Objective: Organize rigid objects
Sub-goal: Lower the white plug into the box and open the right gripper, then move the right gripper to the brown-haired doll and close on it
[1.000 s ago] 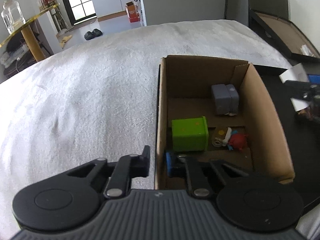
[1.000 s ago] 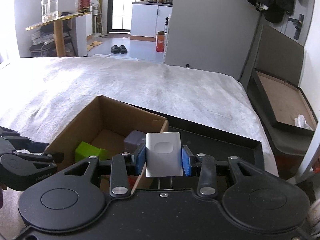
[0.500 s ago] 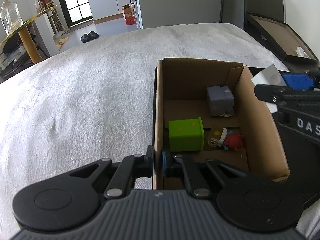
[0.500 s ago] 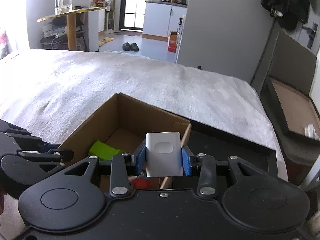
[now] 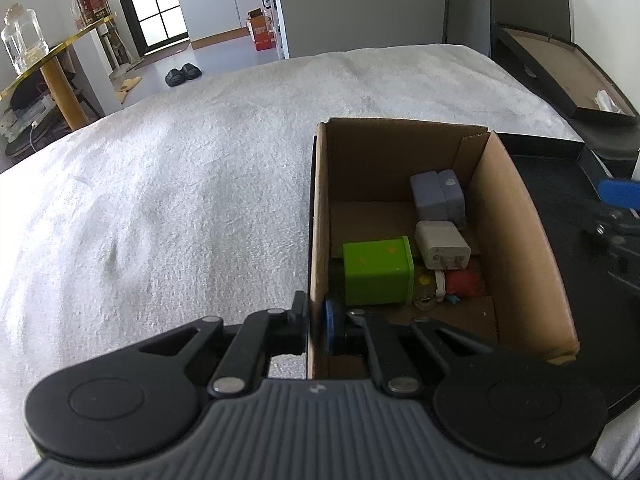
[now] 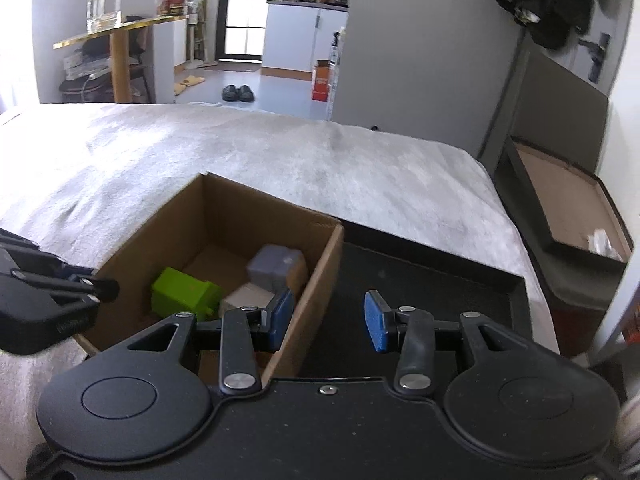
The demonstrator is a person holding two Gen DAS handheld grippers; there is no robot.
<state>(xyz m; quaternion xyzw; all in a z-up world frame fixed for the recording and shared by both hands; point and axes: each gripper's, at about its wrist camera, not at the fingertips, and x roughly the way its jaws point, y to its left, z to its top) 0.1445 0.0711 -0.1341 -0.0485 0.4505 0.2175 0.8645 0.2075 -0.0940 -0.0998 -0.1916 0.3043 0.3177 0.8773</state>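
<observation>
An open cardboard box [image 5: 516,216] [image 6: 320,264] stands on a white blanket. Inside lie a green block [image 5: 376,270] [image 6: 180,294], a grey block [image 5: 438,198] [image 6: 276,266], a white charger [image 5: 442,250] [image 6: 246,300] and a small red toy [image 5: 464,282]. My left gripper [image 5: 316,320] is shut on the box's left wall near the front corner. My right gripper [image 6: 330,318] is open and empty, straddling the box's right wall above a black tray [image 6: 420,280].
The white blanket [image 5: 180,200] spreads left and behind the box. A black-framed board [image 6: 560,204] leans at the right. A wooden side table with a glass jar [image 6: 104,4] stands at the far left.
My right gripper has opened and let go of the white charger, which now lies in the box beside the green block. My left gripper has closed on the box's left wall.
</observation>
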